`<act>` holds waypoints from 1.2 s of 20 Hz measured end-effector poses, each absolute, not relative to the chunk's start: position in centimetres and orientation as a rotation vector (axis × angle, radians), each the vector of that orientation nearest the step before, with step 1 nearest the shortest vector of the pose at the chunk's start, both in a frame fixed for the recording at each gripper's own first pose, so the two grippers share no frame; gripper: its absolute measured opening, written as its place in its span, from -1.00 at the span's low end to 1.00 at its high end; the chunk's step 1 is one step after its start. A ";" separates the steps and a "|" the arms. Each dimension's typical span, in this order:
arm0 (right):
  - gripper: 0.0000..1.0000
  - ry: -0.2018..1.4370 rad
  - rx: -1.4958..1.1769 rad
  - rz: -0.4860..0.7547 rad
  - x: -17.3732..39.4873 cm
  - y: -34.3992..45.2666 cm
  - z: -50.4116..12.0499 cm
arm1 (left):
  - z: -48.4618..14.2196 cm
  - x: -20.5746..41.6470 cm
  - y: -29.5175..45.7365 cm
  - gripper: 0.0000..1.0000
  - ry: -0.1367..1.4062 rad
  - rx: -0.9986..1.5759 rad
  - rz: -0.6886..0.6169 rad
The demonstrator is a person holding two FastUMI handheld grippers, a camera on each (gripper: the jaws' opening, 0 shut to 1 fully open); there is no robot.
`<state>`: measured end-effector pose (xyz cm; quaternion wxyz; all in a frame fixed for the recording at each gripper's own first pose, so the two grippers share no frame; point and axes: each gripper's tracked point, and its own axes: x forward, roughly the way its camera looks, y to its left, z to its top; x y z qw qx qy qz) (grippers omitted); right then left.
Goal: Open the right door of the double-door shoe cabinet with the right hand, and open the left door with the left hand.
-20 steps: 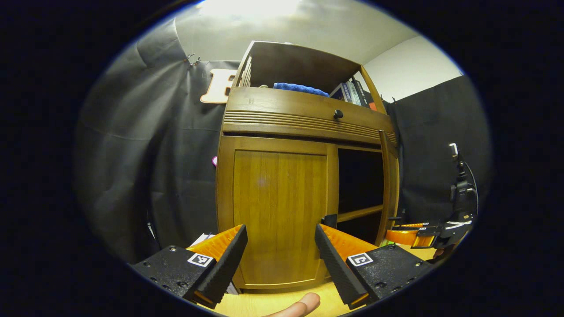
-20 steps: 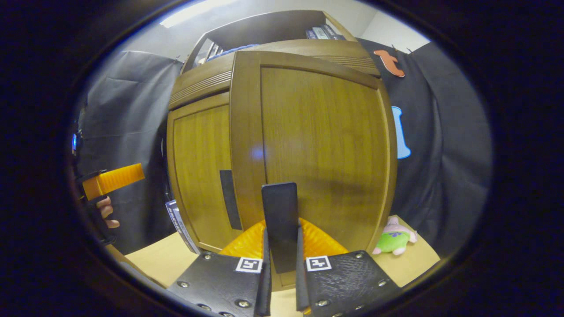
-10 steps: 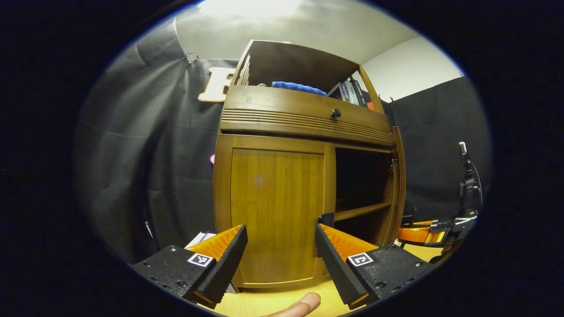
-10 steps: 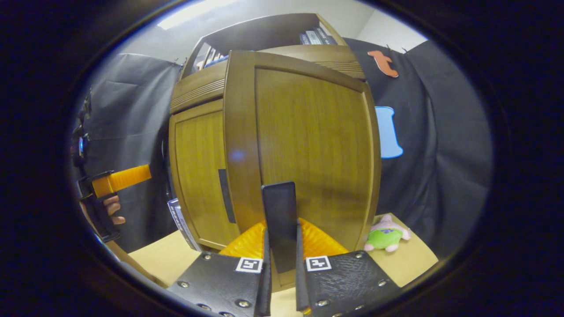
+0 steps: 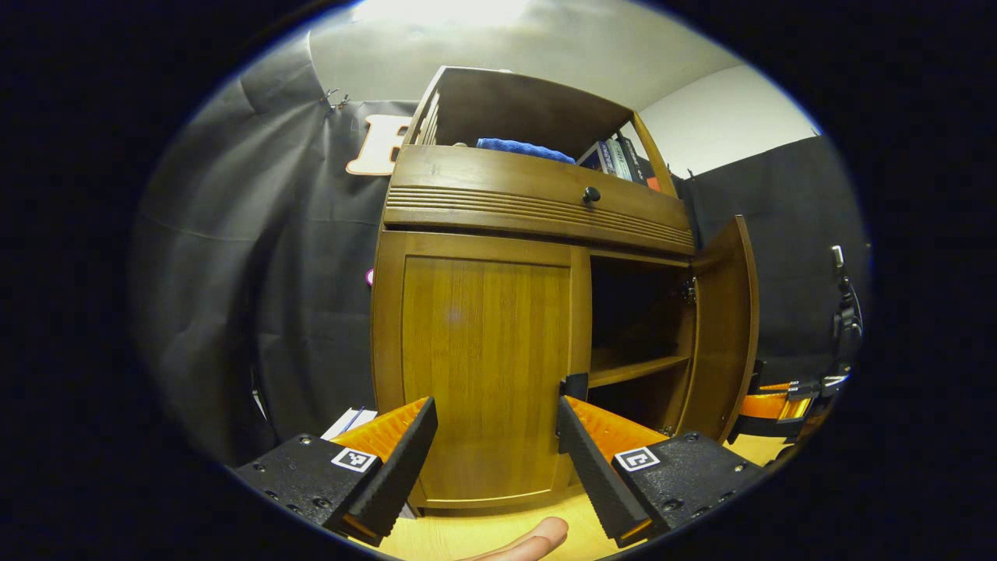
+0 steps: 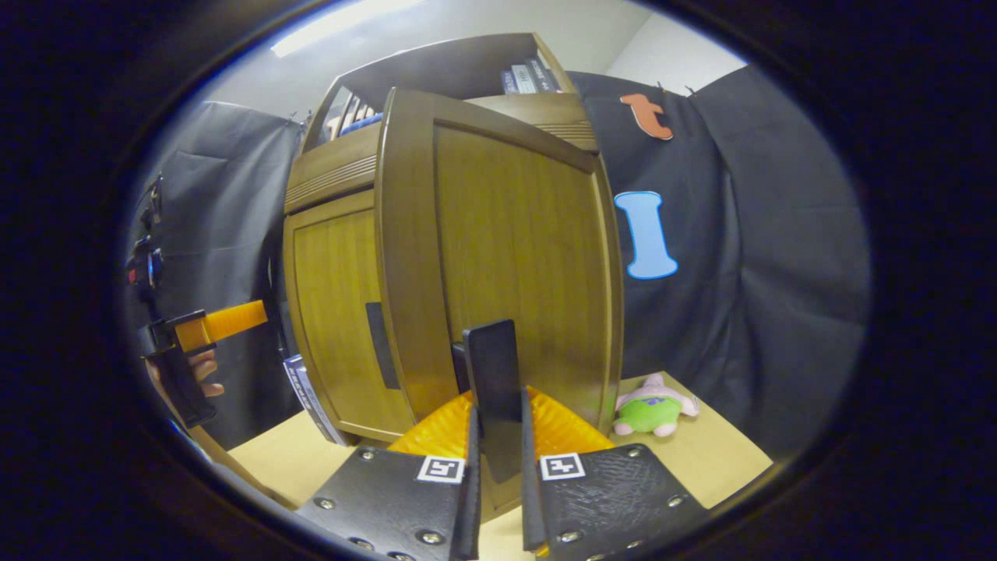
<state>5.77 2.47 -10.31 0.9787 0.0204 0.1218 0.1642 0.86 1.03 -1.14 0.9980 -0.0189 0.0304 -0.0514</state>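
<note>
Right door has swung wider than a second ago, now standing well out from the shoe cabinet with the inner shelf exposed; right gripper is clamped on the door's dark handle tab, both fingers pressing it. Left door sits closed straight ahead of the left gripper, whose jaws are spread wide, holding nothing, near the door but apart from it.
</note>
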 end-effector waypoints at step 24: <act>-0.92 0.126 -0.128 -0.005 4.1 -8.1 -6.6 | -1.9 0.5 -1.6 0.86 0.060 0.019 -0.141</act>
